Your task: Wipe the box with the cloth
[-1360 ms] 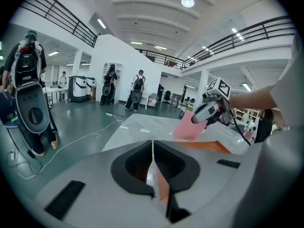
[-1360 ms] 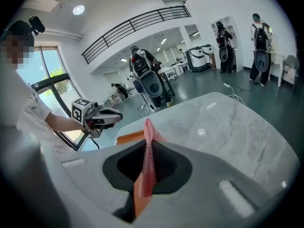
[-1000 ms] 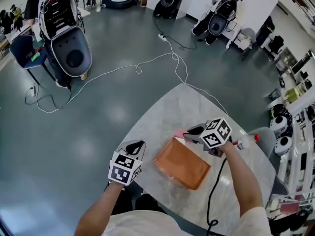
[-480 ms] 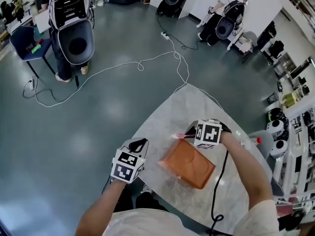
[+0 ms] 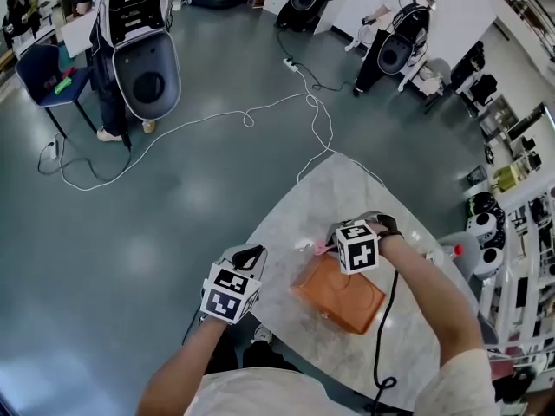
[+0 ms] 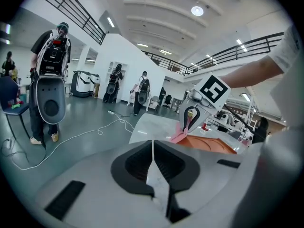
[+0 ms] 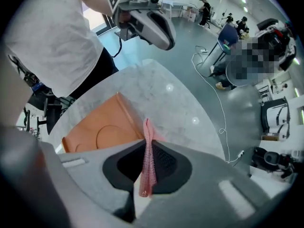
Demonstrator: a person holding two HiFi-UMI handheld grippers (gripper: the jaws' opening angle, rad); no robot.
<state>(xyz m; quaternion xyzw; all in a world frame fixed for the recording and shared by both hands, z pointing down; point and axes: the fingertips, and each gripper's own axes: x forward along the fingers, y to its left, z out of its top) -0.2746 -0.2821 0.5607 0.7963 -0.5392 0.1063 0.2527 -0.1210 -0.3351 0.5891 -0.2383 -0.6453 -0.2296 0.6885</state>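
Head view: the orange box (image 5: 342,297) lies flat on the marble worktop (image 5: 299,208), lower centre-right of the frame. The right tongs (image 5: 328,246) are at the box's upper-left corner, with a pink cloth (image 5: 318,250) at their tip. The left tongs (image 5: 249,256) are at the worktop's left edge (apart from the box).

Left gripper view: jaws pressed together, nothing between them.

Right gripper view: jaws clamped on the cloth, whose free end reaches the box's corner.

Left grey two-jaw gripper with marker cube (image 5: 246,255): jaws together, nothing between them, bare left forearm (image 5: 184,364) stretched forward. Right grey gripper (image 5: 329,247): jaws clamped on thin pink mesh cloth (image 7: 147,159), tips pointing left, bare right forearm (image 5: 427,295) extended.
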